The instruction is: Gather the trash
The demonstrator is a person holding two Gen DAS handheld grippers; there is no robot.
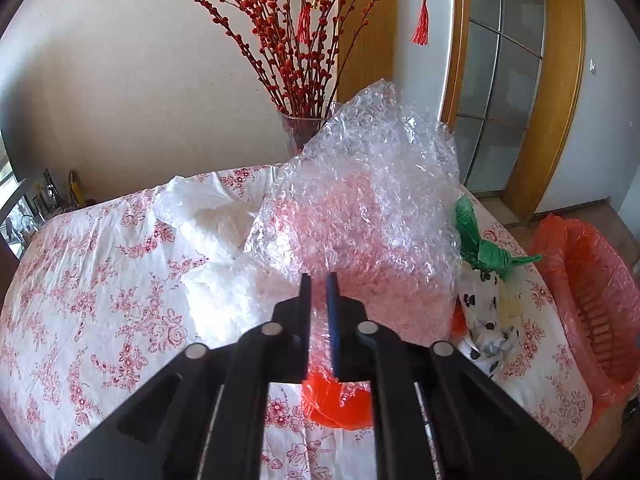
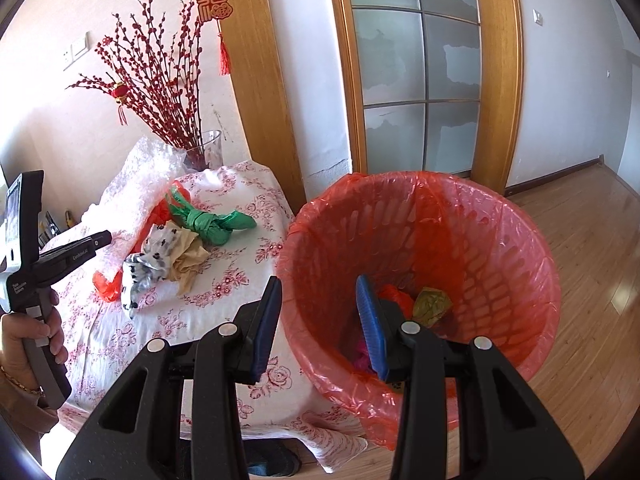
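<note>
Bubble wrap is pinched in the left gripper; right gripper, jaws spread, hovers at the bin's nine o'clock rim.

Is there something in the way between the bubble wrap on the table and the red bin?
Yes. The green bag and spotted cloth lie on the table between the bubble wrap and the bin. Carried over them, nothing visible blocks it; the bin's mouth is open.

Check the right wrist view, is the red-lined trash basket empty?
No, the trash basket already holds crumpled scraps at its bottom.
</note>
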